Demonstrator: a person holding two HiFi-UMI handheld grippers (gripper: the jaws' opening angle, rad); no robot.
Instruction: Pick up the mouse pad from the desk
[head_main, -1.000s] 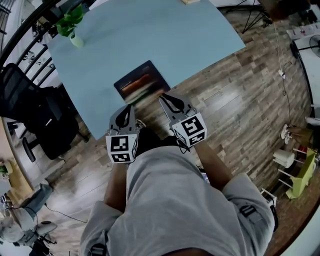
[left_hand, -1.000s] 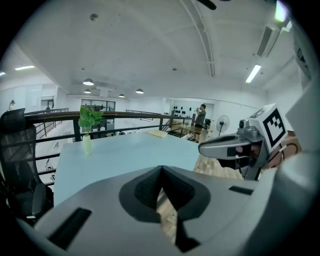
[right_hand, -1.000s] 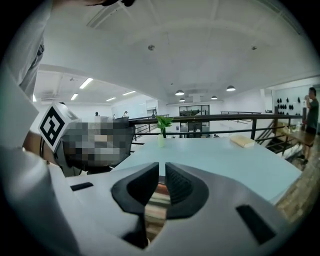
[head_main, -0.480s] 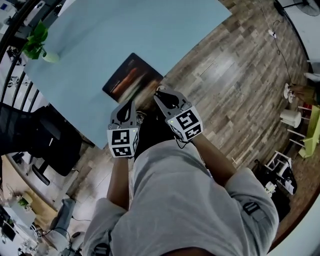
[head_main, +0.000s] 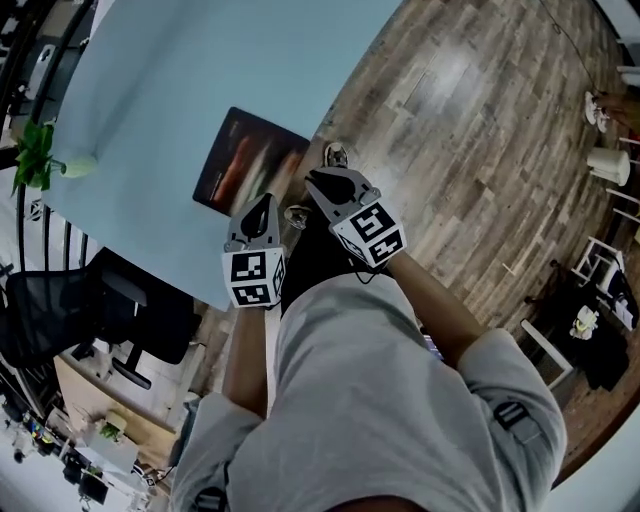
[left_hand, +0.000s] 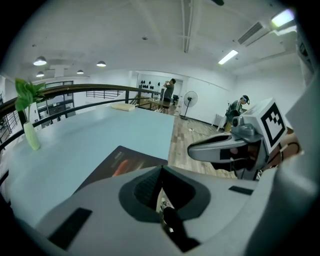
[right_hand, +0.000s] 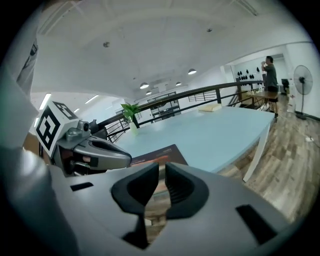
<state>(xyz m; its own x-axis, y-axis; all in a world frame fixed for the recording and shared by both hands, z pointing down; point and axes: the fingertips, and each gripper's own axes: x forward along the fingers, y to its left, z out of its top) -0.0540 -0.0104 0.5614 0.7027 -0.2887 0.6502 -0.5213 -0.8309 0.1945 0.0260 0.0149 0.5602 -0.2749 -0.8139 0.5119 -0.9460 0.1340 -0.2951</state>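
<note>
The mouse pad (head_main: 248, 163) lies flat on the bench (head_main: 190, 60), close to its near right corner. A plant (head_main: 40, 160) stands at the bench's left edge, well apart from the pad. The left tool (head_main: 265, 198) and right tool (head_main: 313, 179) sit side by side at the pad's near end. A chair (head_main: 70, 320) stands on the floor (head_main: 480, 130) off the bench's near edge.

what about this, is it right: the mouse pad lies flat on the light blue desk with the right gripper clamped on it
No. The right gripper isn't clamped on the mouse pad: the right gripper view shows its jaws slightly apart, empty, short of the pad. The pad does lie flat on the light blue desk.
</note>
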